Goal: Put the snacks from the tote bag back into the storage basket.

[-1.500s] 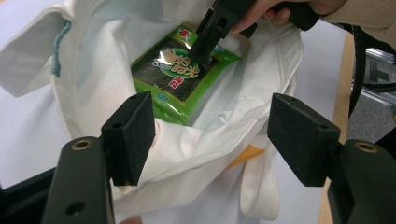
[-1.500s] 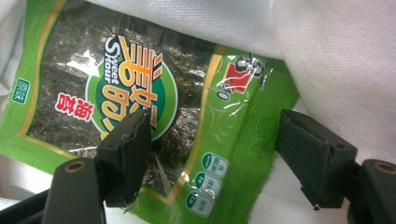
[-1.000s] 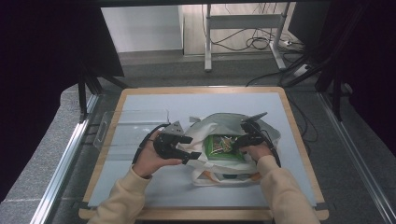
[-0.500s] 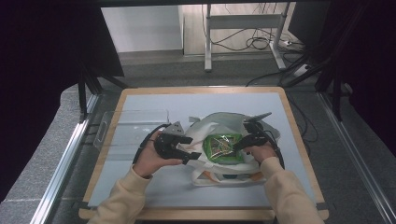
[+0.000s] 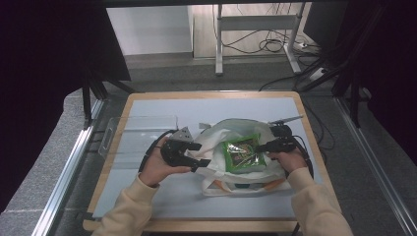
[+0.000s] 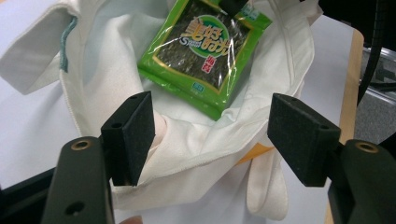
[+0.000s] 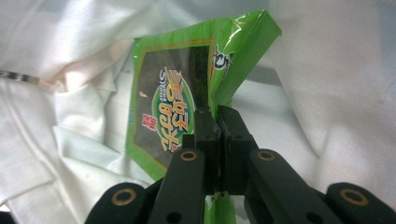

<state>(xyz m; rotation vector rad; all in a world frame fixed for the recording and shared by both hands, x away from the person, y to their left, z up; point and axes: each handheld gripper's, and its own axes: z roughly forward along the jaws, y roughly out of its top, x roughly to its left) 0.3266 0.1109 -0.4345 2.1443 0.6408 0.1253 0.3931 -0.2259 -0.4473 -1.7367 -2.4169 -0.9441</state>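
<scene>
Our right claw point(image 7: 218, 122) is clenched on 1 edge of the green seaweed packet point(image 5: 242, 154), held just above the white tote bag point(image 5: 216, 135). Our left claw point(image 6: 212, 135) stands spread over the bag's rim, one pad against the cloth, gripping nothing. We judge that so thin a pinch could let the slick packet slip, or snag on the bag's mouth.

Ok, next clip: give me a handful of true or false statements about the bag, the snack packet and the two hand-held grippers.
1. The right hand-held gripper is shut on the edge of the green seaweed packet. True.
2. The packet lies on the bare table beside the bag. False: it is over the open white cloth bag.
3. The left hand-held gripper is open, with one pad at the bag's rim fold. True.
4. The bag is black. False: it is white, with an orange part at its near edge.
5. A clear plastic tray sits on the table's left part. True.
</scene>
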